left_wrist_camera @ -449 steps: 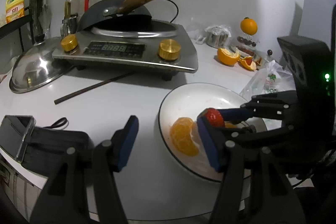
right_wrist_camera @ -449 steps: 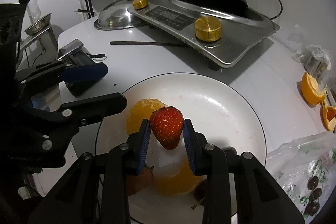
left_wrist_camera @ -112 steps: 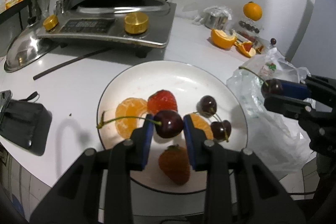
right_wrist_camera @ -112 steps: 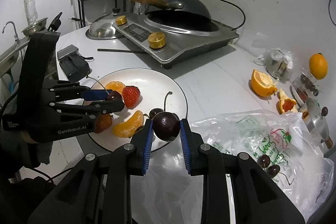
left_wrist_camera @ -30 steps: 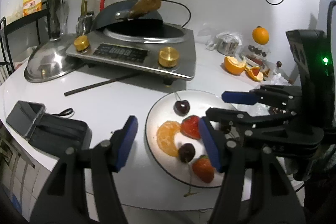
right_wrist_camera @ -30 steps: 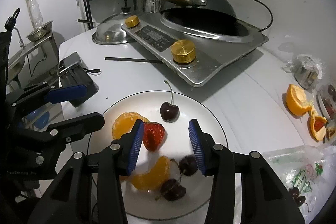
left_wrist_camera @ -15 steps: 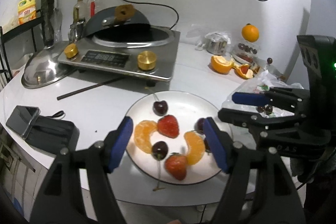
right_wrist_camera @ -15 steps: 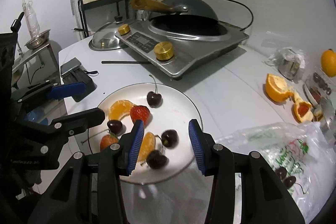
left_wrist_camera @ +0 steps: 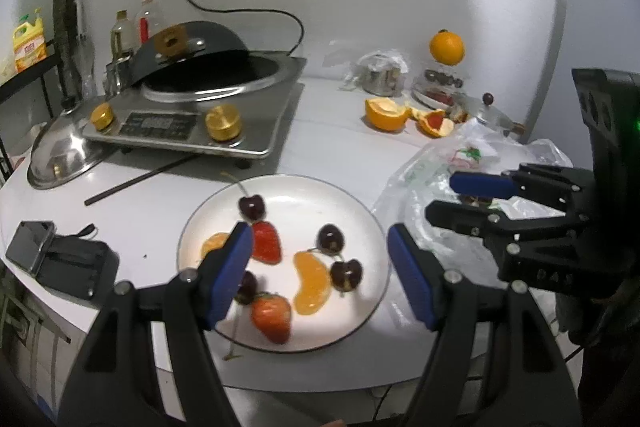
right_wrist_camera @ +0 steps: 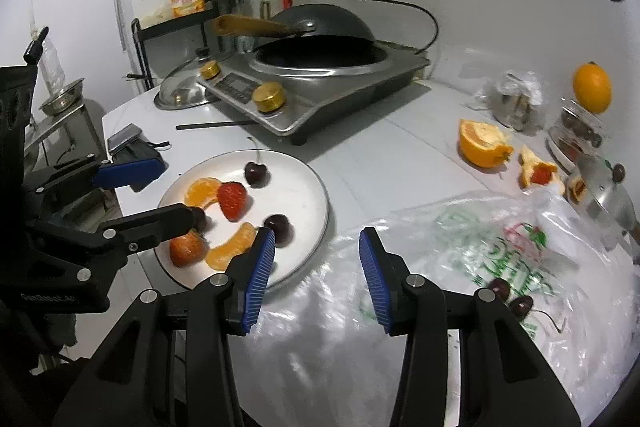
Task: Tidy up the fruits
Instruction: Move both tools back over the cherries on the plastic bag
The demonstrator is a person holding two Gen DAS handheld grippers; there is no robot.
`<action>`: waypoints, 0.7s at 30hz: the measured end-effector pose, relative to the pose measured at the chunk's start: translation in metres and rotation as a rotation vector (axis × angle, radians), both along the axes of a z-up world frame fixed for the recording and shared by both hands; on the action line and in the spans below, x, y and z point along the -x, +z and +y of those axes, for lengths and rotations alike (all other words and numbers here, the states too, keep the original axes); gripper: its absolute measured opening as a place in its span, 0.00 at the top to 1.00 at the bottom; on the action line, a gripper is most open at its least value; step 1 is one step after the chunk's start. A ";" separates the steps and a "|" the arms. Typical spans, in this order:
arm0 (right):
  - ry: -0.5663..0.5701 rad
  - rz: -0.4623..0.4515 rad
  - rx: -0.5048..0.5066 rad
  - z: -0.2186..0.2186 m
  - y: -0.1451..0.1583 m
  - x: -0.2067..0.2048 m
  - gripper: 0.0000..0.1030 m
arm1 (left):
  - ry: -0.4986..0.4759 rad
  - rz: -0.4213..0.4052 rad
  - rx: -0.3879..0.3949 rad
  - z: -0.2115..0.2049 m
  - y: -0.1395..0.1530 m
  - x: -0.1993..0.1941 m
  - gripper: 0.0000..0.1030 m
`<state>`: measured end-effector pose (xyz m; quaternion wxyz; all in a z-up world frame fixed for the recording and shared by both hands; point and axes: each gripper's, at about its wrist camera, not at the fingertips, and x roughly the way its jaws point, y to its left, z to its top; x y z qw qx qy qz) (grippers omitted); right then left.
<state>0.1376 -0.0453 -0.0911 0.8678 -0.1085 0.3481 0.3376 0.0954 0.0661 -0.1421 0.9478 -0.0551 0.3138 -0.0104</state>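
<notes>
white bench [left_wrist_camera: 328, 147] carries your plate [left_wrist_camera: 360, 211] of strawberries, cherries and orange segments. your left gripper [left_wrist_camera: 320, 271] hangs above it, spread and empty; your right gripper [right_wrist_camera: 316, 267] gapes, empty, over the plastic bag [right_wrist_camera: 460, 267].

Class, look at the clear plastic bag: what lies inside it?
Two dark cherries show inside the clear plastic bag; its crumpled folds hide any further contents.
</notes>
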 end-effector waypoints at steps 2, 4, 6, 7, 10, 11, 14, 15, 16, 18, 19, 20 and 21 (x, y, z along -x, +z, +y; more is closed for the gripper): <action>-0.014 -0.002 -0.003 -0.010 0.000 0.000 0.55 | -0.012 0.002 -0.001 -0.007 0.001 -0.002 0.31; -0.027 -0.002 -0.005 -0.019 0.000 -0.001 0.55 | -0.025 0.007 -0.002 -0.016 0.001 -0.004 0.31; -0.042 -0.004 -0.008 -0.029 0.000 -0.002 0.55 | -0.040 0.011 -0.005 -0.025 0.001 -0.007 0.31; -0.051 -0.005 -0.009 -0.035 -0.001 -0.002 0.55 | -0.046 0.013 -0.008 -0.029 0.001 -0.008 0.31; -0.080 -0.005 -0.013 -0.053 -0.002 -0.005 0.55 | -0.066 0.016 -0.019 -0.042 0.003 -0.010 0.31; -0.092 -0.003 -0.015 -0.060 -0.003 -0.006 0.55 | -0.071 0.016 -0.021 -0.046 0.003 -0.011 0.31; -0.112 -0.003 -0.017 -0.075 -0.005 -0.007 0.55 | -0.082 0.019 -0.028 -0.056 0.003 -0.015 0.31; -0.120 -0.003 -0.017 -0.081 -0.005 -0.006 0.55 | -0.084 0.020 -0.029 -0.059 0.003 -0.016 0.31; -0.125 -0.002 -0.019 -0.085 -0.006 -0.007 0.55 | -0.089 0.022 -0.032 -0.063 0.003 -0.017 0.31; -0.134 -0.002 -0.022 -0.093 -0.006 -0.007 0.55 | -0.096 0.025 -0.039 -0.068 0.003 -0.019 0.31; -0.139 -0.001 -0.024 -0.096 -0.007 -0.008 0.55 | -0.099 0.027 -0.046 -0.072 0.002 -0.020 0.31; -0.143 -0.001 -0.025 -0.098 -0.007 -0.009 0.55 | -0.102 0.028 -0.054 -0.075 0.002 -0.020 0.31; -0.148 0.000 -0.028 -0.102 -0.008 -0.010 0.55 | -0.108 0.030 -0.059 -0.079 0.002 -0.021 0.31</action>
